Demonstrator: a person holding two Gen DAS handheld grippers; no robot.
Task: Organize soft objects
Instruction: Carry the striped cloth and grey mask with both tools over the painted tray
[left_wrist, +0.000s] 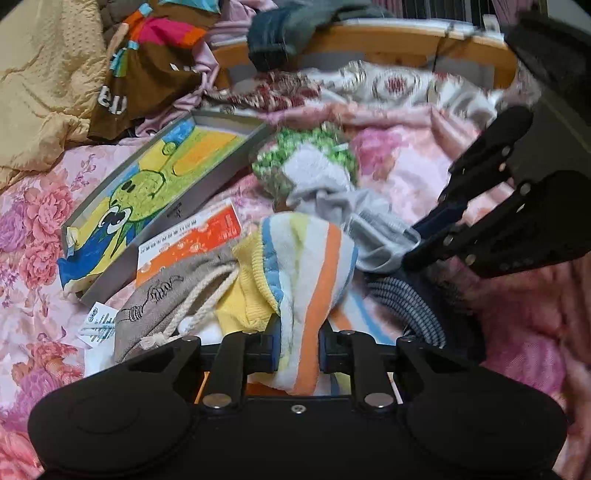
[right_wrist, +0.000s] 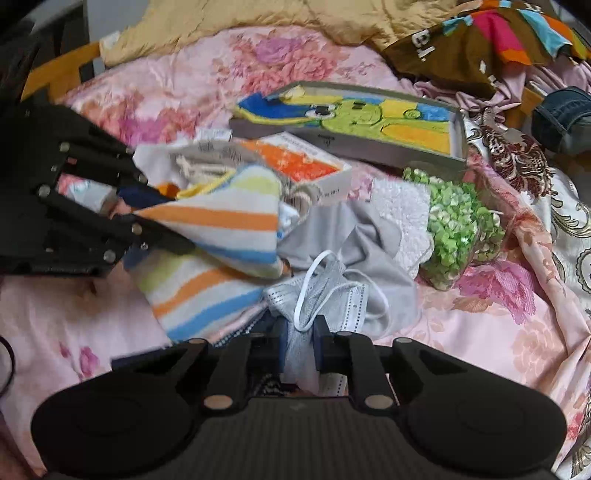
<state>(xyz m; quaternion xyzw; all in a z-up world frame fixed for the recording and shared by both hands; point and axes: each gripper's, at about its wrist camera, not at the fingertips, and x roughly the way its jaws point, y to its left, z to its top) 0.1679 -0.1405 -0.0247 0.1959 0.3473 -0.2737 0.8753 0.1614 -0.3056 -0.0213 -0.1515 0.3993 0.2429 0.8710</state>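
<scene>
- A bed (right_wrist: 177, 92) under a pink floral cover, soft things heaped mid-bed, unsorted.
- Left gripper (left_wrist: 297, 349) pinches the striped towel (left_wrist: 314, 258).
- Right gripper (right_wrist: 300, 341) pinches the grey face mask (right_wrist: 332, 299).
- Sorting looks barely begun.

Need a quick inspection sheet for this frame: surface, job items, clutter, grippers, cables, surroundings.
Surface: pink floral bedspread, rumpled.
Job's things: striped towel and grey face mask, lying against each other in one pile with a grey cloth.
Clutter: cartoon box lid, orange-and-white box, drawstring pouch, bag of green bits.
Grippers: left hand-held gripper shut on striped towel; right hand-held gripper shut on grey face mask.
Cables: braided cable beside the towel.
Surroundings: tan quilt, heaped clothes, wooden bed frame.
</scene>
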